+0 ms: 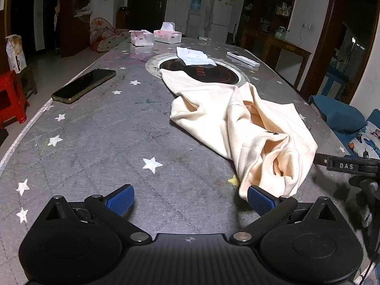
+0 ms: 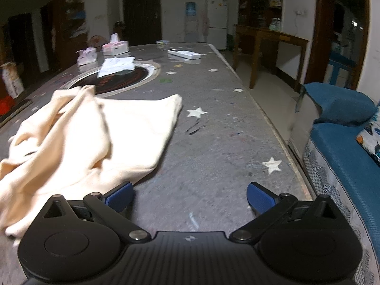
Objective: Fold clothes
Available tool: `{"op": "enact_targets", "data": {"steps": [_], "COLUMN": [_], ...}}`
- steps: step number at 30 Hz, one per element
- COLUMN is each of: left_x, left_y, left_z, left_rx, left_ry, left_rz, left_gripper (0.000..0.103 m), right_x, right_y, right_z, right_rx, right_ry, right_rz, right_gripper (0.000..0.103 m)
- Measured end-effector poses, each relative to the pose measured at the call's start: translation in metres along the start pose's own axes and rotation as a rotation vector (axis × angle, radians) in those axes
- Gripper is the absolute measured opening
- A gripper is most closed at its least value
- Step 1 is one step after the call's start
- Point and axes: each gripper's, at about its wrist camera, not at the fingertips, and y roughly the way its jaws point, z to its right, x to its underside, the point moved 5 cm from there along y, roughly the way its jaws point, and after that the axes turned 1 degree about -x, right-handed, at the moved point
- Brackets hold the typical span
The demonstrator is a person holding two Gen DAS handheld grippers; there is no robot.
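Note:
A crumpled cream garment [image 1: 242, 128] lies on the grey star-patterned table [image 1: 106, 142], stretching from the round black hob toward the near right. My left gripper [image 1: 190, 200] is open and empty; its right blue pad [image 1: 260, 199] sits at the garment's near corner. The garment also shows in the right wrist view [image 2: 95, 137], at the left. My right gripper [image 2: 190, 197] is open and empty over bare table [image 2: 225, 142]; its left pad [image 2: 120, 197] is beside the garment's near edge. The right gripper's black body [image 1: 346, 165] shows at the right edge of the left wrist view.
A phone [image 1: 84, 85] lies at the table's left. White tissue [image 1: 194, 55] rests on the round hob [image 1: 201, 71]. Tissue boxes [image 1: 166, 34] and a white remote [image 1: 243, 58] lie farther back. A blue sofa [image 2: 344, 147] stands right of the table edge. A red stool [image 1: 11, 95] stands at the left.

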Motion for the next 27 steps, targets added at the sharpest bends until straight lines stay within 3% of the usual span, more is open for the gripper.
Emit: {"op": "enact_targets", "data": {"steps": [10, 27], "left_x": [0.005, 0.012], "left_y": [-0.006, -0.015], "left_z": [-0.001, 0.007], "left_rx": [0.007, -0.015], "left_ry": [-0.017, 0.032], "left_rz": [-0.021, -0.035], "left_gripper": [0.103, 0.103], "right_x": [0.011, 0.029], "right_y": [-0.03, -0.067], "right_z": [-0.035, -0.057], "right_rx": [-0.056, -0.141], "right_ry": [-0.136, -0.183], "right_rz": [0.09, 0.073], "right_gripper": [0.103, 0.103]}}
